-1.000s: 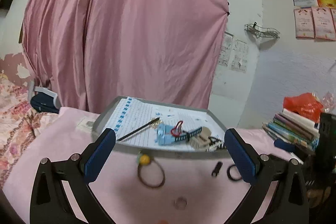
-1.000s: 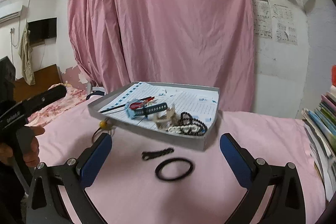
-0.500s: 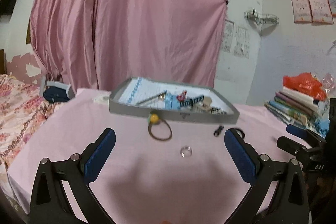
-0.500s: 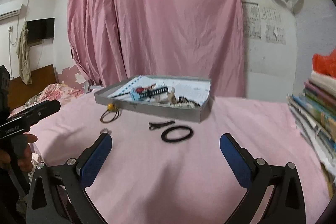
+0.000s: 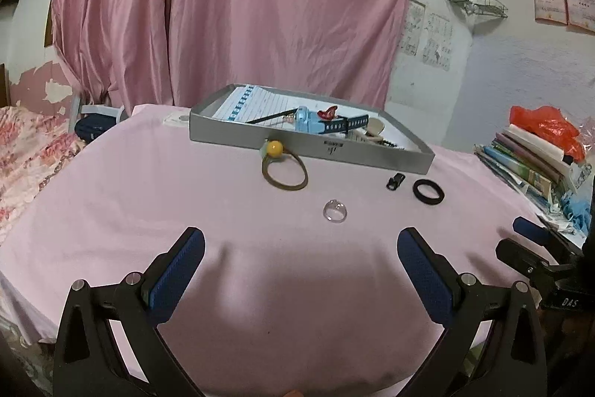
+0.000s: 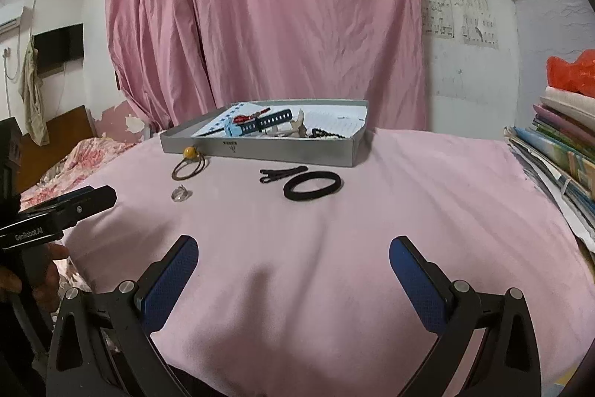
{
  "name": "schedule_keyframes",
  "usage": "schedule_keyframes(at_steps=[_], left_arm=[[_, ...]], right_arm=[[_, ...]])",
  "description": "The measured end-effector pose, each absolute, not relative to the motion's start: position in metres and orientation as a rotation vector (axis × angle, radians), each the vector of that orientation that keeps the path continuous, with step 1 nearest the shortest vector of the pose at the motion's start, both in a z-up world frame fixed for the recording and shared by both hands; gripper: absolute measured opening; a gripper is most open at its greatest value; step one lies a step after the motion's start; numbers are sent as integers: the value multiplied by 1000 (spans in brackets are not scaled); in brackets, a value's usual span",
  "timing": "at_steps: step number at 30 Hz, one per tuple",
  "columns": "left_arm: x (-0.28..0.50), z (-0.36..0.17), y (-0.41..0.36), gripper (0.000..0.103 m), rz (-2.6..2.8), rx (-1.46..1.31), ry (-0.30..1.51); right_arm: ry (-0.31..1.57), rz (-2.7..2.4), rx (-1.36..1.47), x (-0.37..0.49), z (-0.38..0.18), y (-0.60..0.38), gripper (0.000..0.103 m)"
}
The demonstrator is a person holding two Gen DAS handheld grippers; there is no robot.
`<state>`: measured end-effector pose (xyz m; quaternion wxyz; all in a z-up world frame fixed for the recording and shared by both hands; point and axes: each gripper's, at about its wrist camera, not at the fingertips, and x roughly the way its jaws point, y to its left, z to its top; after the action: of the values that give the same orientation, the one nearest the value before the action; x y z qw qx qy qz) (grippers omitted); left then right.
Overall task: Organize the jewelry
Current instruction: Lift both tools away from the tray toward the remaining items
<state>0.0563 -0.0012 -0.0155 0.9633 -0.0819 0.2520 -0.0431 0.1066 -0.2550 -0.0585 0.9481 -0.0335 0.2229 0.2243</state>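
So we hold both tools wide, empty: left tool (image 5: 297, 244), right tool (image 6: 293, 252), back from the pink-clothed worktop (image 5: 148, 211). Shallow grey cardboard tray (image 5: 372, 155) w/ some jewelry sits far side; clear ring (image 5: 335, 210), black band (image 6: 311, 185) lie loose nr it, prob. next.

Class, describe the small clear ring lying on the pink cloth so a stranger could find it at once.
Start at the grey tray on the pink cloth. Four small things lie on the cloth in front of it; the clear ring lies nearest the camera, apart from the rest. Unlike the brown hair tie with a yellow bead, black clip and black band, it is see-through.
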Motion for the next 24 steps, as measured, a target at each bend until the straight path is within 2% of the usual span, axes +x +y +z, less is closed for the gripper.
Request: schedule_keyframes(at_steps=[24], left_arm=[[95, -19, -10, 102, -95, -98, 667]], right_arm=[[606, 447, -211, 154, -57, -253, 103]])
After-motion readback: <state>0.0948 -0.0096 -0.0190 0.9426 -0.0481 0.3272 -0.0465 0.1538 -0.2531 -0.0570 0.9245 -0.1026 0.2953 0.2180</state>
